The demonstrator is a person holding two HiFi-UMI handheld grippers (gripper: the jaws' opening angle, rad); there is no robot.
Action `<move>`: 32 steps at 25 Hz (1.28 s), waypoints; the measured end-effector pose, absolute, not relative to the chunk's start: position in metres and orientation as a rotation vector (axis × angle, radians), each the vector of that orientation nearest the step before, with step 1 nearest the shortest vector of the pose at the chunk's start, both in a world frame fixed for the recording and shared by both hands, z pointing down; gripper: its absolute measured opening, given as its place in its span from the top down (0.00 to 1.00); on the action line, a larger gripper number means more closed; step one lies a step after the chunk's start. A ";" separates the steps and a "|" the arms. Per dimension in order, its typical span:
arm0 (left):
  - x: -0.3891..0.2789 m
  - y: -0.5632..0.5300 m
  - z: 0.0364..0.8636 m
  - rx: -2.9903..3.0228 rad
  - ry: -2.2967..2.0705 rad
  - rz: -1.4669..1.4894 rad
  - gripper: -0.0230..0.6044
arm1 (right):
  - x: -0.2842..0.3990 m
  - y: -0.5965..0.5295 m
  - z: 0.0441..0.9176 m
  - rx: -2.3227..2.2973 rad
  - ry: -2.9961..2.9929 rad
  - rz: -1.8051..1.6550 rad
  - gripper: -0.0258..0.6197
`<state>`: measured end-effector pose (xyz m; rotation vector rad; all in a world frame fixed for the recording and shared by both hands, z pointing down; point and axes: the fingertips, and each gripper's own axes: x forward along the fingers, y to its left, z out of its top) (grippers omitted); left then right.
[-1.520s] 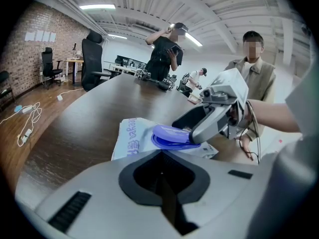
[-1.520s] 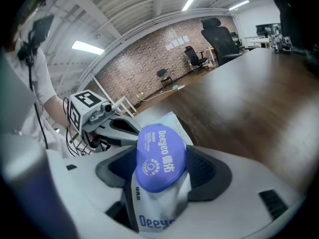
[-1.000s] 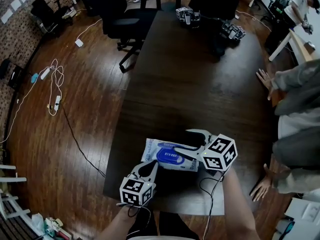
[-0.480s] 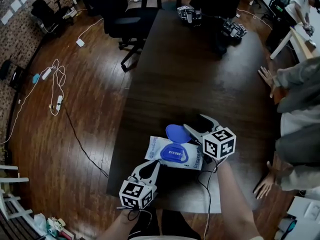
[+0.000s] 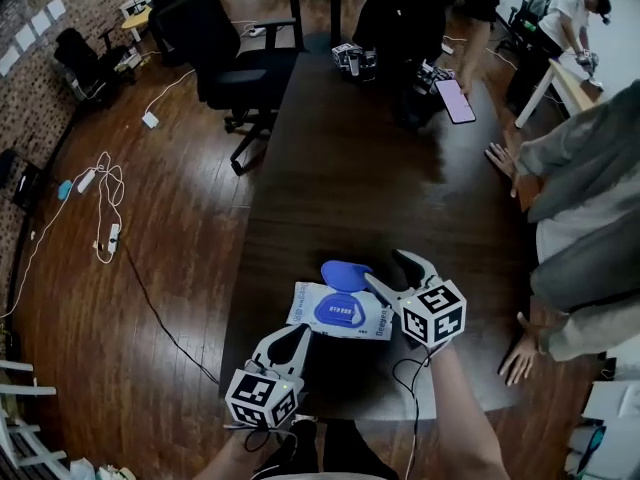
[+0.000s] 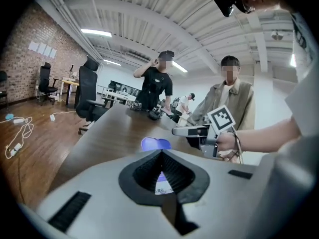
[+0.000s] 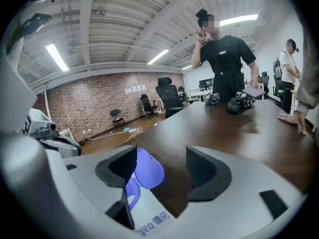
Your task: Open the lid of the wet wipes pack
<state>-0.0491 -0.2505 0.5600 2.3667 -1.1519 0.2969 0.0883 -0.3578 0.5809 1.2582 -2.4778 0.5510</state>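
The white wet wipes pack (image 5: 340, 314) lies flat near the front edge of the dark table (image 5: 380, 178). Its blue lid (image 5: 345, 273) stands flipped up and back, over the blue opening ring. My right gripper (image 5: 388, 269) is open just right of the lid, touching nothing. In the right gripper view the lid (image 7: 147, 169) shows between the jaws, close to the left one, above the pack (image 7: 149, 215). My left gripper (image 5: 301, 333) is shut, its tips at the pack's near edge. The left gripper view shows the lid (image 6: 155, 144) beyond the closed jaws (image 6: 160, 156).
A person stands at the table's right side with hands (image 5: 503, 158) (image 5: 517, 358) resting on it. Another person holds a phone (image 5: 455, 100) at the far end, near some devices (image 5: 350, 58). An office chair (image 5: 225, 63) and floor cables (image 5: 105, 203) are at left.
The lid was down a second ago with my right gripper on it. It then swung up, and now it leans fully back. My right gripper has come off it.
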 end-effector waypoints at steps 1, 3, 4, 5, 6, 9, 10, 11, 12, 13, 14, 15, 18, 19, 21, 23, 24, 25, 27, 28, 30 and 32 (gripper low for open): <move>-0.048 -0.250 0.553 2.382 -1.148 0.288 0.96 | 0.090 -0.347 0.570 1.282 -2.495 0.549 0.47; -0.046 -0.248 0.538 2.416 -1.137 0.264 0.96 | 0.093 -0.325 0.546 1.339 -2.533 0.547 0.47; -0.045 -0.246 0.529 2.432 -1.132 0.250 0.96 | 0.093 -0.313 0.534 1.364 -2.551 0.547 0.47; -0.044 -0.243 0.519 2.447 -1.127 0.235 0.96 | 0.093 -0.300 0.522 1.385 -2.567 0.545 0.49; -0.044 -0.238 0.509 2.462 -1.122 0.218 0.96 | 0.093 -0.286 0.511 1.401 -2.579 0.540 0.52; -0.041 -0.225 0.475 2.529 -1.103 0.166 0.96 | 0.090 -0.242 0.476 1.451 -2.596 0.502 0.60; -0.041 -0.222 0.465 2.554 -1.096 0.153 0.96 | 0.088 -0.230 0.468 1.468 -2.598 0.492 0.63; -0.042 -0.218 0.456 2.574 -1.088 0.142 0.96 | 0.087 -0.217 0.461 1.483 -2.598 0.488 0.65; -0.043 -0.214 0.448 2.591 -1.080 0.131 0.96 | 0.085 -0.205 0.456 1.497 -2.597 0.489 0.68; -0.044 -0.210 0.441 2.604 -1.073 0.122 0.96 | 0.083 -0.194 0.451 1.510 -2.598 0.491 0.70; -0.045 -0.207 0.436 2.614 -1.065 0.113 0.96 | 0.081 -0.184 0.448 1.522 -2.600 0.493 0.73; -0.046 -0.203 0.432 2.623 -1.058 0.106 0.96 | 0.078 -0.175 0.444 1.534 -2.603 0.492 0.75; -0.049 -0.192 0.423 2.646 -1.038 0.093 0.96 | 0.071 -0.150 0.433 1.571 -2.610 0.477 0.81; -0.051 -0.188 0.420 2.653 -1.033 0.089 0.96 | 0.069 -0.143 0.429 1.584 -2.611 0.473 0.84; -0.057 -0.180 0.416 2.661 -1.032 0.079 0.96 | 0.065 -0.131 0.423 1.605 -2.618 0.468 0.85; -0.064 -0.173 0.412 2.665 -1.033 0.072 0.96 | 0.062 -0.121 0.416 1.622 -2.616 0.451 0.89; -0.067 -0.169 0.410 2.668 -1.034 0.069 0.96 | 0.060 -0.115 0.414 1.627 -2.609 0.435 0.91; -0.071 -0.165 0.409 2.673 -1.035 0.066 0.96 | 0.058 -0.111 0.411 1.629 -2.601 0.416 0.93; -0.079 -0.160 0.406 2.683 -1.042 0.059 0.96 | 0.054 -0.105 0.408 1.632 -2.588 0.383 0.95; -0.083 -0.158 0.404 2.687 -1.045 0.055 0.96 | 0.051 -0.103 0.406 1.635 -2.585 0.375 0.95; -0.090 -0.153 0.400 2.692 -1.047 0.046 0.96 | 0.044 -0.097 0.403 1.639 -2.577 0.363 0.95; -0.095 -0.147 0.400 2.699 -1.043 0.036 0.96 | 0.038 -0.090 0.404 1.636 -2.566 0.345 0.95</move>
